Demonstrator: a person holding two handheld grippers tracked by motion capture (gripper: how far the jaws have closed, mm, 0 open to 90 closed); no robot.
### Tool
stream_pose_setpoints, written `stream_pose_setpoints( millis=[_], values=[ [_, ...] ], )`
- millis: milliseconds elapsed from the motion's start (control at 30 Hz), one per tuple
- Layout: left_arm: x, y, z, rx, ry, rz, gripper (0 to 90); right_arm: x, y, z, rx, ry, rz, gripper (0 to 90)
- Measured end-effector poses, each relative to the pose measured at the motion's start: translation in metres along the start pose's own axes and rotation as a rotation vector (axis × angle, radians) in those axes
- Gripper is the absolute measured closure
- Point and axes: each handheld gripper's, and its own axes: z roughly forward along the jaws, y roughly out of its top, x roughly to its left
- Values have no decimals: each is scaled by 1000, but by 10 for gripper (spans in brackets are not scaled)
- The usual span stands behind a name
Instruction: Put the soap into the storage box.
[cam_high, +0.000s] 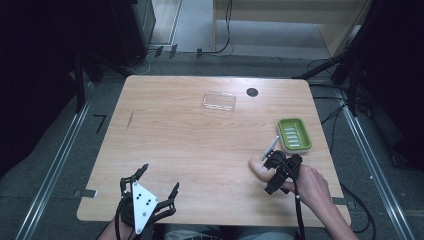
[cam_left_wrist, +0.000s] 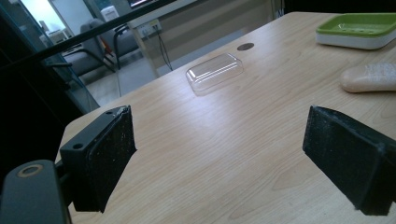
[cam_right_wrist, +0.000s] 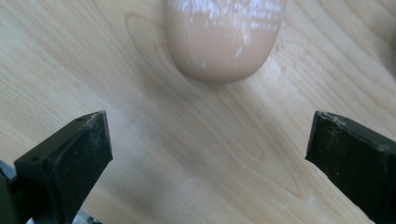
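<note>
A peach-coloured bar of soap (cam_high: 260, 167) lies flat on the right near part of the wooden tabletop (cam_high: 190, 145), and the right tongs (cam_high: 274, 161) hover just over its right end, held in the person's right hand (cam_high: 312, 185). In the right gripper view the jaws stand wide apart with bare wood between them, and the rounded end of the soap (cam_right_wrist: 224, 39) lies just beyond the gap, touched by neither jaw. Just beyond the soap to the right sits a green soap dish (cam_high: 294, 133) with a ribbed inside, and a small pale stick-like thing (cam_high: 270, 146) lies between dish and soap; what it is cannot be told. A clear plastic lid (cam_high: 219, 101) rests well apart in the far middle of the tabletop, with a dark round grommet hole (cam_high: 252, 92) just to its right. The left tongs (cam_high: 159, 186) hang over the near left edge, jaws spread wide and holding nothing. The left gripper view looks across open wood to the lid (cam_left_wrist: 215, 72), the soap (cam_left_wrist: 369, 77) and the dish (cam_left_wrist: 357, 29), with nothing lying between.
</note>
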Motion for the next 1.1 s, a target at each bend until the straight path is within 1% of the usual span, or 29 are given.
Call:
stream_pose_setpoints(
  millis=[267, 400, 500, 633, 767, 967, 1100],
  values=[
    [0, 0, 0, 0, 0, 2, 99, -1, 14, -1, -11, 10, 0, 1],
    [0, 0, 0, 0, 0, 2, 99, -1, 21, 0, -4, 12, 13, 1],
    [0, 0, 0, 1, -1, 2, 99, -2, 27, 1, -11, 17, 14, 1],
    [0, 0, 0, -1, 1, 2, 99, -4, 34, 2, -7, 25, 20, 1],
    [0, 0, 0, 1, 0, 5, 99, -6, 40, 4, -10, 30, 24, 1],
    [0, 0, 0, 1, -1, 4, 99, -8, 47, 10, 5, 40, 32, 0],
    [0, 0, 0, 0, 1, 3, 99, -9, 52, 15, 15, 45, 28, 0]
  ],
)
